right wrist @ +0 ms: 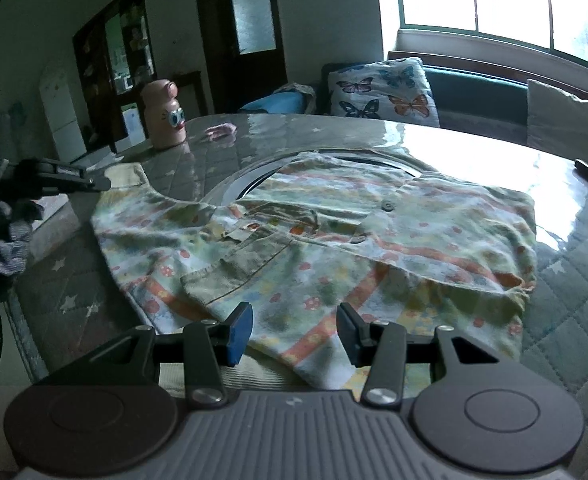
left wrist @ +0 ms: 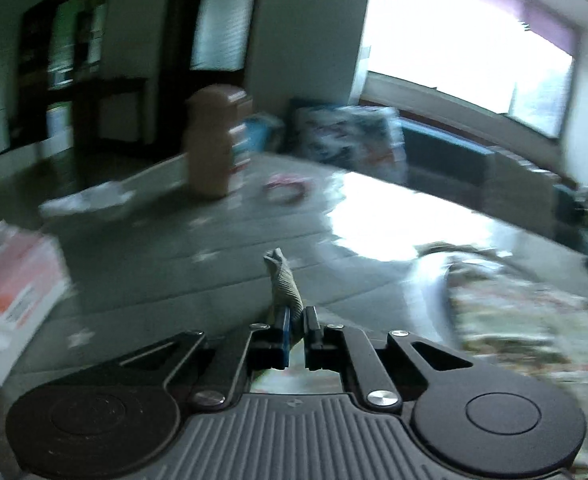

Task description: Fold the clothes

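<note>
Clearly the left tongs (left wrist: 297,322) are clenched on a ribbed corner of the floral garment (right wrist: 317,248), a grey-green tuft of cloth standing up between the pads at the lower centre of the blurred left wrist view; in the right wrist view the same tongs appear at the left edge, pinching a sleeve end. The right tongs (right wrist: 294,334) stand released, jaws apart, hovering just over the near hem at the bottom centre, nothing pressed between them. One garment lies spread across the middle of the table (right wrist: 565,280), which wears a quilted star-print cover under a glossy sheet. To do this step well, the held sleeve probably wants carrying inward across the body in a low, even arc, so the fold line falls straight, while the free tongs could pin or take the near hem to stop the cloth dragging; a hasty pull risks bunching the fabric. Counted: one garment, two tongs, one pink bottle (right wrist: 164,114) with a cartoon face at upper left, one small pink ring (right wrist: 222,131) beside it, one butterfly cushion (right wrist: 381,88) and one plain cushion (right wrist: 565,116) behind the table.
</note>
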`<state>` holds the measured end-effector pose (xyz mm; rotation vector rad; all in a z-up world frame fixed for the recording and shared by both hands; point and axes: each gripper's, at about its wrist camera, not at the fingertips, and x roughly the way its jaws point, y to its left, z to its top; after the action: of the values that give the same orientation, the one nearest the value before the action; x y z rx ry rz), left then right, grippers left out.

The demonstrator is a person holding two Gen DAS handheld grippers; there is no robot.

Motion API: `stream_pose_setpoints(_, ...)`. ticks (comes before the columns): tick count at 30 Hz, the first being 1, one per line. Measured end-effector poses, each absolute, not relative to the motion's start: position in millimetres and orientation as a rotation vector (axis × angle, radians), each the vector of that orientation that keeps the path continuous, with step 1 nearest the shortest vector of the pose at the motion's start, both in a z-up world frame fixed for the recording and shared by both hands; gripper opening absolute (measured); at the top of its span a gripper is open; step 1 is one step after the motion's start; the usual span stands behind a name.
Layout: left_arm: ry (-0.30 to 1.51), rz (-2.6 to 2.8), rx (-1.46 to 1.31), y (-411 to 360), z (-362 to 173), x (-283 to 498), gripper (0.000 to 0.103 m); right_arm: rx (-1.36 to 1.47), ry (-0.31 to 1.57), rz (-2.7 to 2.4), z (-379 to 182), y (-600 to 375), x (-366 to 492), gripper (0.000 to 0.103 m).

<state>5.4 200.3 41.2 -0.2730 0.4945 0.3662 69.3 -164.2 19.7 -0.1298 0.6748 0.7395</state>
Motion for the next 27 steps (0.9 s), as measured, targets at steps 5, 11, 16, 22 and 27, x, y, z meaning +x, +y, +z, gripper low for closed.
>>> stream_pose_setpoints(5,0.467,0.15,-0.267,144,66,9,0.006,-0.077,0.664,0.7,23,-180,73,0.047)
stream_pose_setpoints(11,0.457,-0.103,-0.248,72,78,17,0.006,0.005,0.66,0.64,24,-209,80,0.047)
stream_pose_setpoints(16,0.479,-0.25,-0.222,25,74,26,0.006,0.082,0.667,0.599,25,-234,86,0.047)
stream_pose_setpoints(22,0.569,-0.368,-0.181,-8,55,35,0.008,0.159,0.672,0.549,24,-256,94,0.046)
stream_pose_setpoints(27,0.625,-0.416,-0.134,-15,40,30,0.021,0.226,0.708,0.553,19,-262,101,0.041)
